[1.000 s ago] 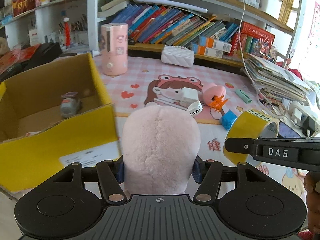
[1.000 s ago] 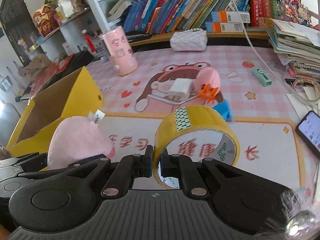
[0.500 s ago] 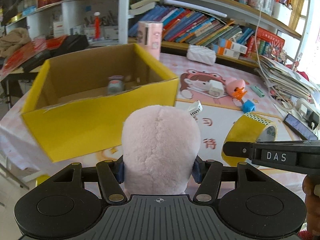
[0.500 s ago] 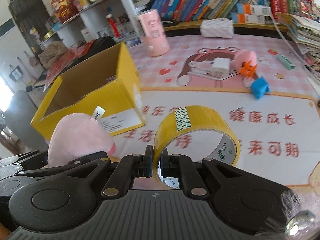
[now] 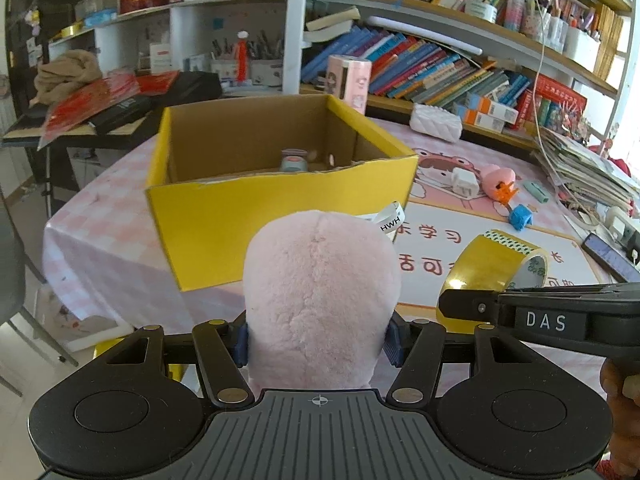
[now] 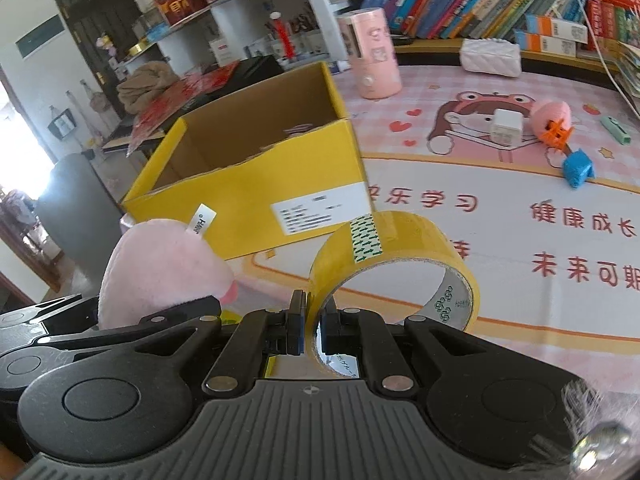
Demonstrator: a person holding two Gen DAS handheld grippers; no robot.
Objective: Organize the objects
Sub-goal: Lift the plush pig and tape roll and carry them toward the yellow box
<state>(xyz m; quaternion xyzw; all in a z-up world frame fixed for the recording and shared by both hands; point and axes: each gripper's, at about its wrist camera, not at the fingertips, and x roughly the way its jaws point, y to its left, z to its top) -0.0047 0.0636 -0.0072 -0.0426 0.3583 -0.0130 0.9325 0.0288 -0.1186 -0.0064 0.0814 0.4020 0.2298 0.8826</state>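
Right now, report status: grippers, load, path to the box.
Left gripper shut on pink plush toy. Right gripper shut on yellow tape roll. Yellow box ahead, open. Nothing in between.

Your right gripper (image 6: pixel 313 322) pinches the wall of a yellow tape roll (image 6: pixel 394 264), one pad outside and one inside the ring. At lower left, your left gripper (image 6: pixel 160 312) carries a pink plush toy (image 6: pixel 160 272) with a white tag. Beyond both stands an open yellow cardboard box (image 6: pixel 280 184) on the pink patterned table mat (image 6: pixel 520 240).
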